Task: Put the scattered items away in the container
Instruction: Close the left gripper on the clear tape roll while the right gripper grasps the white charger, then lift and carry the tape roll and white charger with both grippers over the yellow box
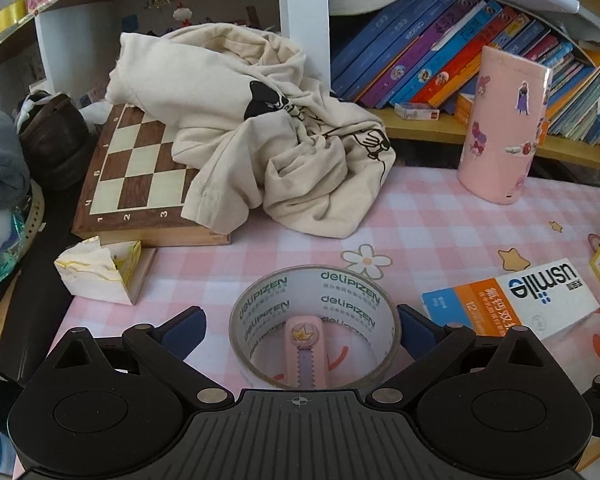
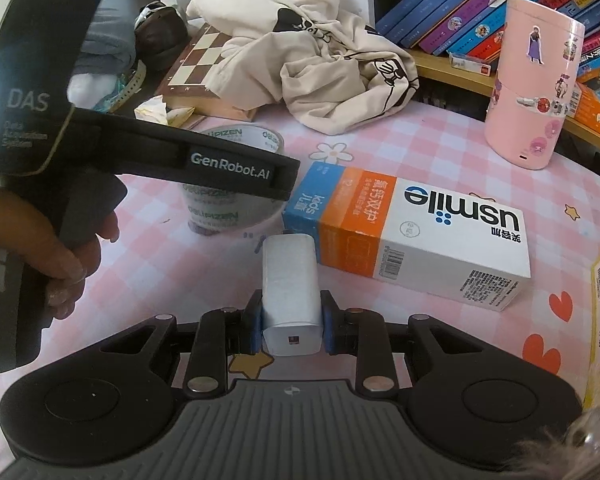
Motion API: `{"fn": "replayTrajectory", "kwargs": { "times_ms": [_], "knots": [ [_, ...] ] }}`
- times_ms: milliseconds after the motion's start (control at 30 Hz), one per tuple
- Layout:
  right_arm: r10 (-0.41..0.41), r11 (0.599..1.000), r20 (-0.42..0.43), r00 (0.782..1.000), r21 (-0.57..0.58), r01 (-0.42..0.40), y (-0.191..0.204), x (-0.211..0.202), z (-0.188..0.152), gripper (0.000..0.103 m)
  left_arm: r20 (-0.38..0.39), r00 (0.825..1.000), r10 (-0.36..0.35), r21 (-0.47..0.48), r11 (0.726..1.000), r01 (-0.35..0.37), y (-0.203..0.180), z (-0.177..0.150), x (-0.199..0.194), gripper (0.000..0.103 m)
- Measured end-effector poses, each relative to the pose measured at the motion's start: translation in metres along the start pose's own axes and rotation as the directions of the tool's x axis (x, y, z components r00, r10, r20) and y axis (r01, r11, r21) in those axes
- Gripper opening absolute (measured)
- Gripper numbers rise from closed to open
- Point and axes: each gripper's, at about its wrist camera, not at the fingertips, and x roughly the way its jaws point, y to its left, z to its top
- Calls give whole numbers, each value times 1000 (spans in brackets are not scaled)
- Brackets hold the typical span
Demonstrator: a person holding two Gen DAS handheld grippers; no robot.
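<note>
Between the blue pads of the right claw point(image 2: 287, 326) sat a small white charger block point(image 2: 290, 292), gripped at both sides just above the pink checked worktop point(image 2: 440, 148); the toothpaste box point(image 2: 412, 236) lay just ahead to its right. The left claw point(image 1: 300, 326) stood wide open around the tape roll point(image 1: 314, 324), a pink cutter point(image 1: 306, 354) lying inside the ring; whether its pads touched the roll could not be told.

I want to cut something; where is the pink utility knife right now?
In the left wrist view, the pink utility knife lies inside the tape roll on the pink checked tablecloth, between the open left gripper fingers.
</note>
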Motion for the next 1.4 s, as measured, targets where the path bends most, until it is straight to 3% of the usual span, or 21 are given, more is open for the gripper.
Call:
{"fn": "replayTrajectory", "kwargs": {
  "times_ms": [133,267,400,800,1400],
  "knots": [
    [-3,1000,-2,1000,-4,3,1,1,0,26,-24,1000,13,15,1000,-12,-3,-1,7,100],
    [-5,1000,-8,1000,-15,5,1,0,0,25,-31,1000,-2,-9,1000,2,-1,-3,7,84],
    [-5,1000,-11,1000,-16,5,2,-2,-1,25,-23,1000,-11,-30,999,10,4,-3,0,84],
    [4,1000,6,1000,2,-4,7,-30,-8,25,108,990,-95,-181,977,114,26,0,-72,84],
    [-18,997,-52,998,74,22,6,-80,-62,25,17,980,-197,-262,945,194,23,-76,-136,84]
  ]
}}
